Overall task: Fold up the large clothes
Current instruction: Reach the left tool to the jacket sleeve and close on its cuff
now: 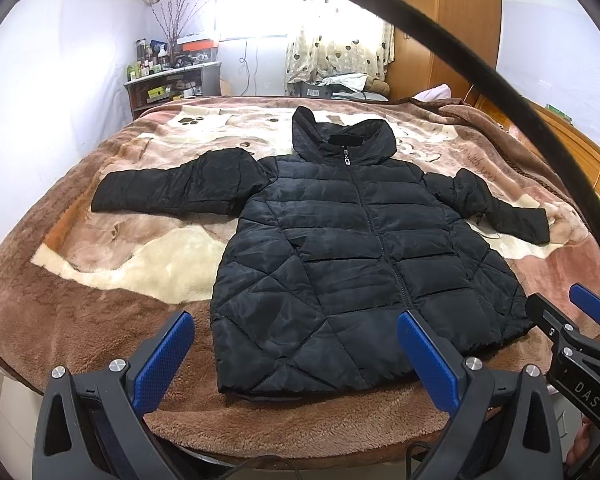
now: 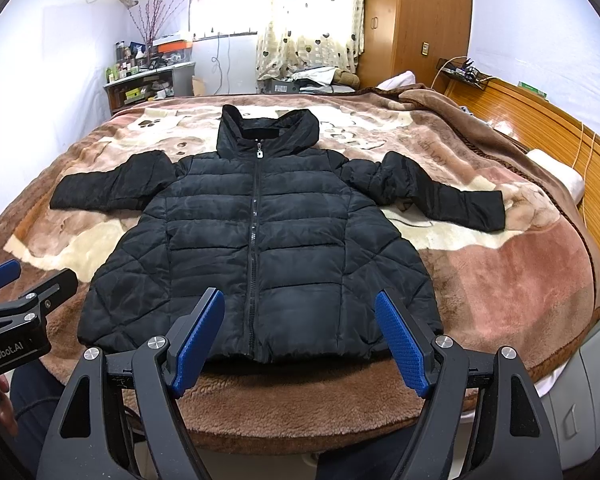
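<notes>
A black quilted hooded jacket (image 1: pixel 340 248) lies flat and zipped on the bed, front up, both sleeves spread out, hood toward the far side. It also shows in the right wrist view (image 2: pixel 260 248). My left gripper (image 1: pixel 296 356) is open and empty, hovering over the near hem, left of the zip. My right gripper (image 2: pixel 300 344) is open and empty above the hem near the zip. The right gripper also shows at the edge of the left wrist view (image 1: pixel 580 320), and the left gripper at the edge of the right wrist view (image 2: pixel 12 292).
A brown plush blanket (image 1: pixel 100 280) covers the bed. A wooden headboard (image 2: pixel 540 128) runs along the right, with a pillow (image 2: pixel 560 176) beside it. A cluttered shelf (image 2: pixel 140 80), a curtain and a wardrobe (image 2: pixel 412 20) stand at the far wall.
</notes>
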{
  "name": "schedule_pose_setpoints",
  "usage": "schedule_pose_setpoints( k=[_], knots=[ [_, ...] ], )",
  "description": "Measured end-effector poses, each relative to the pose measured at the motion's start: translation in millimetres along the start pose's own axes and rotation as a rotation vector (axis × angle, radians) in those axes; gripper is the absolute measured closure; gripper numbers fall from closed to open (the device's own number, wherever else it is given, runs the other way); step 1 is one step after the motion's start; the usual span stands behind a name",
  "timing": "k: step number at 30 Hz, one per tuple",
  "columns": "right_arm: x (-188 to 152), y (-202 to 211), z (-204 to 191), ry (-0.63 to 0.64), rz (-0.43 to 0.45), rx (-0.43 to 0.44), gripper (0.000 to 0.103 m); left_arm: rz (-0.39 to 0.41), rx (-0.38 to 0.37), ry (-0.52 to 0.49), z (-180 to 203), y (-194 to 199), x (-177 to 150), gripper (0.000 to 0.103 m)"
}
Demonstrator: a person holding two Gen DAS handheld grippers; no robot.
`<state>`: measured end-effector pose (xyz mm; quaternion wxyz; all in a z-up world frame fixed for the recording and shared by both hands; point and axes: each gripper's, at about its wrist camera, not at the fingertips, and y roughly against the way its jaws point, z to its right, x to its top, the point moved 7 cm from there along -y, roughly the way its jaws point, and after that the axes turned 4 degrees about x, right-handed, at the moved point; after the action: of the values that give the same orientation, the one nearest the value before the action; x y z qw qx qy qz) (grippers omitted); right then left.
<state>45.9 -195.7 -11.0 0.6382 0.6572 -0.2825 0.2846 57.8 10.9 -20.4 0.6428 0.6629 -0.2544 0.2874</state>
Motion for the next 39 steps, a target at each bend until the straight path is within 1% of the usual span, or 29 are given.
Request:
schedule_pose_setpoints(
  k=[13, 15, 17, 18, 21, 22, 23, 24, 26, 27, 29, 31, 32, 34, 35, 37, 38, 39],
  knots=[
    [-2.0, -6.1, 1.7, 0.002, -0.016, 0.004, 0.025, -0.028, 0.001, 0.010, -2.1, -15.9, 3.6, 0.000],
    [-0.5, -9.3, 1.5, -0.006, -0.014, 0.027, 0.025, -0.033, -0.021, 0.019, -5.7, -20.6, 5.2, 0.000],
    [8.4, -19.5, -3.4, -0.002, -0.010, 0.054, 0.025, -0.035, -0.075, 0.055, -15.9, -28.8, 10.8, 0.000],
    [13.8, -25.5, -6.9, 0.004, 0.001, 0.073, 0.025, -0.034, -0.077, 0.069, -23.0, -33.2, 14.2, 0.000],
    [27.5, -38.6, -14.2, 0.023, 0.018, 0.086, 0.025, -0.015, -0.076, 0.128, -59.2, -53.8, 33.6, 0.000],
    [33.0, -43.7, -17.9, 0.029, 0.027, 0.096, 0.025, -0.021, -0.054, 0.176, -80.7, -65.2, 42.1, 0.000],
    [38.3, -49.1, -20.8, 0.039, 0.036, 0.109, 0.025, -0.012, -0.035, 0.211, -100.2, -74.3, 50.7, 0.000],
    [41.8, -53.6, -25.7, 0.047, 0.041, 0.113, 0.025, 0.002, -0.030, 0.232, -114.6, -81.9, 57.9, 0.000],
    [51.7, -68.5, -33.8, 0.063, 0.044, 0.129, 0.025, 0.014, 0.009, 0.309, -153.6, -104.1, 72.4, 0.000],
    [55.1, -73.8, -38.6, 0.067, 0.045, 0.137, 0.025, 0.015, 0.004, 0.352, -172.6, -117.8, 79.1, 0.000],
    [63.4, -88.6, -49.0, 0.079, 0.045, 0.157, 0.025, -0.015, 0.024, 0.455, -211.5, -150.5, 88.6, 0.000],
    [72.0, -105.6, -59.4, 0.093, 0.047, 0.171, 0.025, -0.026, 0.014, 0.516, -237.8, -176.1, 93.5, 0.000],
    [75.7, -113.0, -64.5, 0.097, 0.047, 0.178, 0.025, -0.029, 0.032, 0.541, -252.2, -192.8, 96.4, 0.000],
    [84.3, -128.4, -73.7, 0.100, 0.052, 0.209, 0.025, -0.072, 0.085, 0.580, -277.8, -222.4, 98.1, 0.000],
    [88.4, -136.8, -77.9, 0.104, 0.052, 0.222, 0.025, -0.079, 0.099, 0.575, -283.4, -233.1, 100.2, 0.000],
    [96.0, -150.1, -86.6, 0.117, 0.055, 0.244, 0.025, -0.081, 0.121, 0.550, -296.3, -258.2, 106.9, 0.000],
    [99.2, -156.8, -90.9, 0.124, 0.052, 0.249, 0.025, -0.091, 0.127, 0.557, -304.7, -271.9, 108.6, 0.000],
    [102.5, -163.4, -95.5, 0.133, 0.049, 0.253, 0.025, -0.102, 0.127, 0.584, -312.0, -282.7, 108.2, 0.000]
  ],
)
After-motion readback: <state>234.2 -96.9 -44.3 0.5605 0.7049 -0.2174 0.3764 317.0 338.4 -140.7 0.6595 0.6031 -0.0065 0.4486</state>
